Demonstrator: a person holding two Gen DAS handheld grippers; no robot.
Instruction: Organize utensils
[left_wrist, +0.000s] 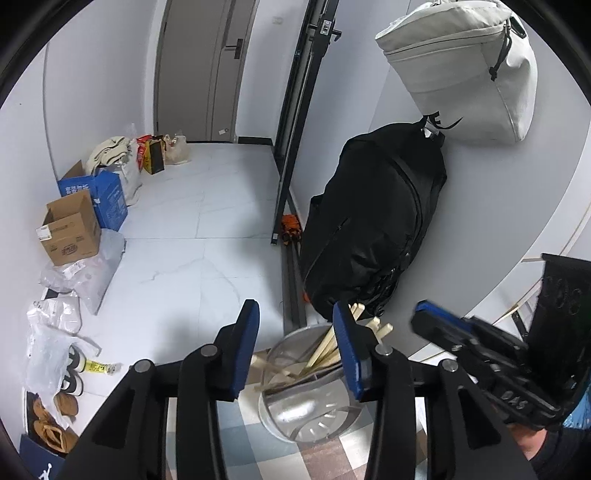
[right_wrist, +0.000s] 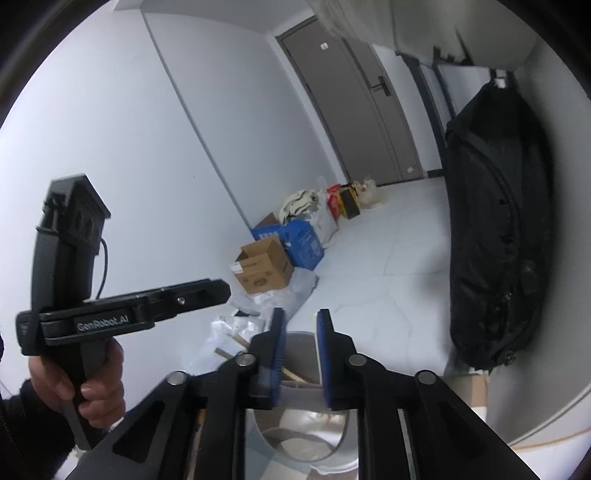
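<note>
A round metal utensil holder (left_wrist: 295, 406) stands on a checked tablecloth (left_wrist: 229, 424), with several pale wooden chopsticks (left_wrist: 325, 350) leaning inside it. My left gripper (left_wrist: 295, 314) hovers over the holder's rim, open, with nothing between its blue pads; its right finger partly hides the chopstick tops. My right gripper (left_wrist: 424, 314) comes in from the right beside it. In the right wrist view the right gripper (right_wrist: 301, 317) is narrowly open above the holder (right_wrist: 306, 435), gripping nothing. Chopstick ends (right_wrist: 225, 352) poke out at its left. A hand (right_wrist: 92, 387) holds the left gripper (right_wrist: 221, 291).
A black backpack (left_wrist: 376, 229) leans on the wall just behind the holder, under a pale hanging bag (left_wrist: 461, 66). Cardboard boxes (left_wrist: 70, 229), plastic bags (left_wrist: 55, 332) and shoes line the floor at the left. A grey door (left_wrist: 199, 66) is far back.
</note>
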